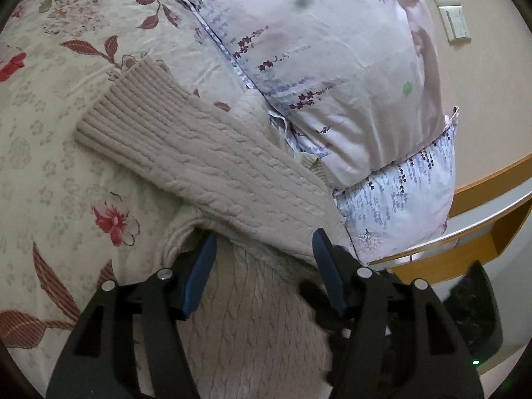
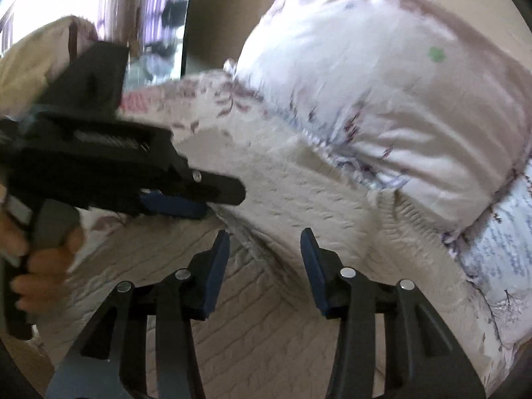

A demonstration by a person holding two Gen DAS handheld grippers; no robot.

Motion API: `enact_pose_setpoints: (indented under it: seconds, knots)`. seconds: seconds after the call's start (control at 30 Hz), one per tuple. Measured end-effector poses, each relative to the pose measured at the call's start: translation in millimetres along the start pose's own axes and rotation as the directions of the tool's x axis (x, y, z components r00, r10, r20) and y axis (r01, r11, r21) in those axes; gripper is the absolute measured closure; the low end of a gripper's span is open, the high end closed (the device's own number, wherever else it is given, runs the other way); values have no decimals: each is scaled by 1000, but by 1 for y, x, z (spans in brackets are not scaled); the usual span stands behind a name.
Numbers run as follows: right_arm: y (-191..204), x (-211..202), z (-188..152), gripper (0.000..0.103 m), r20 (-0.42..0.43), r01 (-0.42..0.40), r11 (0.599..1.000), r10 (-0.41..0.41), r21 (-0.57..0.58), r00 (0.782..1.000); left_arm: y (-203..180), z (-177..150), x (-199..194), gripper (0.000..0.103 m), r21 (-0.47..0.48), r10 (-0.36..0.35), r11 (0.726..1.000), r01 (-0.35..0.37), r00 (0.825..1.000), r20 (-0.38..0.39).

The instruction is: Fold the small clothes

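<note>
A beige cable-knit sweater (image 1: 212,166) lies on the floral bedsheet (image 1: 50,173), one sleeve with a ribbed cuff (image 1: 113,113) folded across toward the upper left. My left gripper (image 1: 262,242) is open, its blue fingers straddling the sweater where the sleeve meets the body. In the right wrist view the sweater (image 2: 286,193) is blurred. My right gripper (image 2: 264,236) is open just above the knit body. The left gripper (image 2: 186,199) shows there from the side, held by a hand, its tip at the sweater's fold.
A large pale floral pillow (image 1: 332,66) lies against the sweater's far edge, also in the right wrist view (image 2: 382,93). A wooden bedside table (image 1: 482,199) and a black device (image 1: 475,312) are at right. Wall sockets (image 1: 445,3) are above.
</note>
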State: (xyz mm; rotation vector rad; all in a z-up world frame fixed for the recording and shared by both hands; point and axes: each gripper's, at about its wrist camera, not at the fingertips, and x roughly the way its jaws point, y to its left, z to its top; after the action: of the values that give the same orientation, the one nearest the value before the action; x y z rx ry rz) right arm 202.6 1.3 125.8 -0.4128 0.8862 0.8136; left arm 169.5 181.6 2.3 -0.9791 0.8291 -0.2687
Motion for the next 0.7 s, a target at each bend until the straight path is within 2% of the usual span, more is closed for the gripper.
enact_pose_setpoints:
  seconds: [0.03,0.07,0.1,0.13,0.17,0.23,0.3,0.37,0.43,0.47,0.53,0.57,0.6,0.67,0.7]
  knots:
    - [2,9,-1,57,-21,28,999,-29,-15,999,0,0,0,43,5,3,1000,-3,1000,-3]
    - [2,13,-5,61,-29,49,999,-50,-23,998,-1,0,1,43,9,6,1000,-6,1000,-6]
    - [1,17,-6,69,-36,76,997,-77,-29,996,-2,0,2,43,14,9,1000,-9,1000,-7]
    - [-3,23,-8,89,-48,98,995,-98,-16,994,-2,1,2,43,18,13,1000,-13,1000,-8]
    - [-8,25,-10,94,-56,103,995,-102,17,993,-3,0,3,43,22,17,1000,-17,1000,-8]
    - [-26,19,-13,96,-21,64,986,-61,154,998,-4,-1,3,43,31,22,999,-22,1000,-6]
    - [-42,7,-16,96,16,70,964,-76,257,997,-4,-1,3,43,35,24,999,-23,1000,-7]
    - [-70,-13,-30,96,58,60,899,-95,435,994,-4,0,4,43,35,27,999,-27,1000,-9]
    - [-99,-29,-50,96,72,54,804,-120,592,990,-4,-1,4,43,41,36,999,-36,999,-7]
    - [-114,-36,-64,96,70,55,744,-135,666,988,-5,-1,4,43,46,42,998,-42,999,-6]
    - [-135,-45,-92,96,44,60,642,-144,764,989,-8,-2,7,43,70,61,996,-60,998,-10]
    - [-139,-44,-99,95,14,74,638,-132,766,991,-9,-3,8,43,82,69,994,-68,998,-11]
    - [-138,-40,-102,94,-8,86,651,-121,754,993,-10,-4,8,43,91,75,993,-74,997,-10]
    - [-127,-40,-100,84,-55,129,726,-125,675,991,-9,-3,8,43,90,73,993,-72,997,-12]
    - [-121,-41,-97,75,-62,149,757,-143,637,988,-8,-2,8,43,83,67,994,-66,998,-15]
